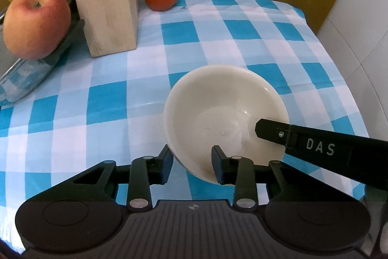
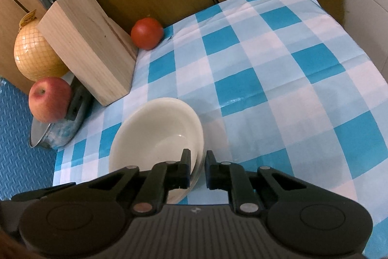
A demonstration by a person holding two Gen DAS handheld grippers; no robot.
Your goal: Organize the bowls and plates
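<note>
A cream bowl (image 1: 218,98) sits on the blue-and-white checked cloth (image 1: 242,40). My left gripper (image 1: 191,149) straddles its near rim, one pad against the outer wall and the other inside, closed on it. A black finger (image 1: 271,131) of the right gripper reaches into the bowl from the right. In the right wrist view the bowl (image 2: 155,128) shows a second rim just beneath it, like a stacked pair. My right gripper (image 2: 197,153) is pinched narrowly on that right-hand rim, one finger inside and one outside.
A wooden knife block (image 2: 89,50) stands behind the bowl, with a tomato (image 2: 146,33) beside it. An apple (image 2: 49,98) rests on a metal pot (image 2: 58,135), and a netted pomelo (image 2: 34,55) lies behind. The cloth's edge and a white wall lie to the right.
</note>
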